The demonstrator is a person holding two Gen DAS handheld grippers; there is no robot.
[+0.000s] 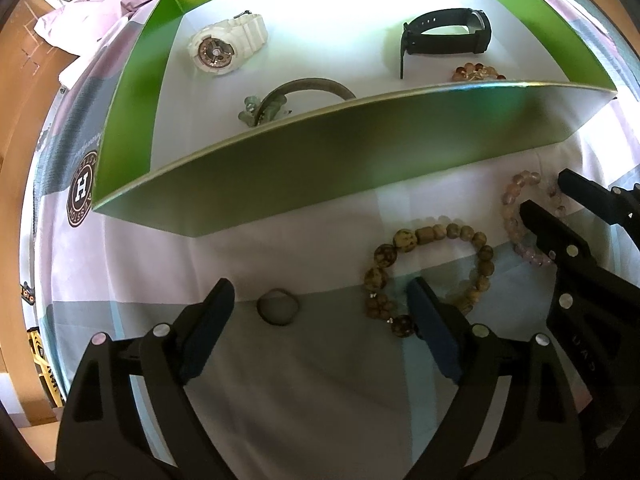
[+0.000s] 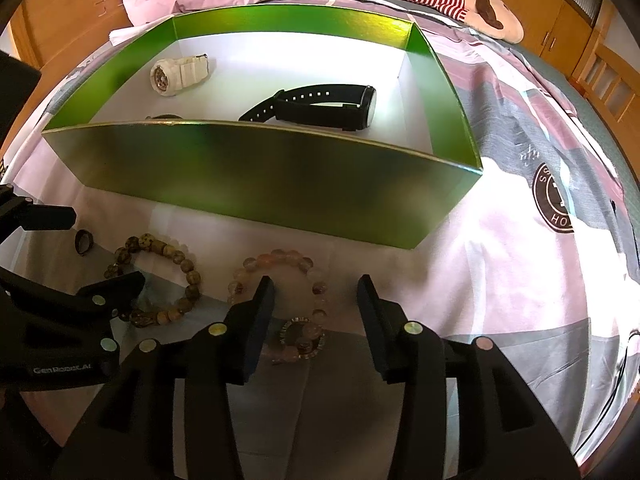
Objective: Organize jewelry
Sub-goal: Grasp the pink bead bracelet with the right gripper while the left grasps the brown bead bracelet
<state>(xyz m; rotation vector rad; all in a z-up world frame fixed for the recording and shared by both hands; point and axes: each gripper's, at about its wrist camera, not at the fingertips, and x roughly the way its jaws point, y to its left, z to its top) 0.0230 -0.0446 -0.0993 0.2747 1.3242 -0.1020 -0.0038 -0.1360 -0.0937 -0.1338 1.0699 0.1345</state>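
Green box (image 2: 256,176) sits on the bed, watches inside. My left tongs (image 1: 320,304) are spread around the dark ring (image 1: 277,306). My right tongs (image 2: 316,292) are parted over the pink bead bracelet (image 2: 280,268), not pinching it.

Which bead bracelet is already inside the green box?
The small orange-beaded bracelet, tucked behind the green box's front wall. The brown one and pink one lie outside on the sheet.

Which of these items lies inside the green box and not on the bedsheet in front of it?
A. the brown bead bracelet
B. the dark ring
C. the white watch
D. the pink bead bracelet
C. The white watch rests on the white floor of the green box, while the dark ring, the pink bead bracelet and the brown bead bracelet all lie on the bedsheet outside its front wall.
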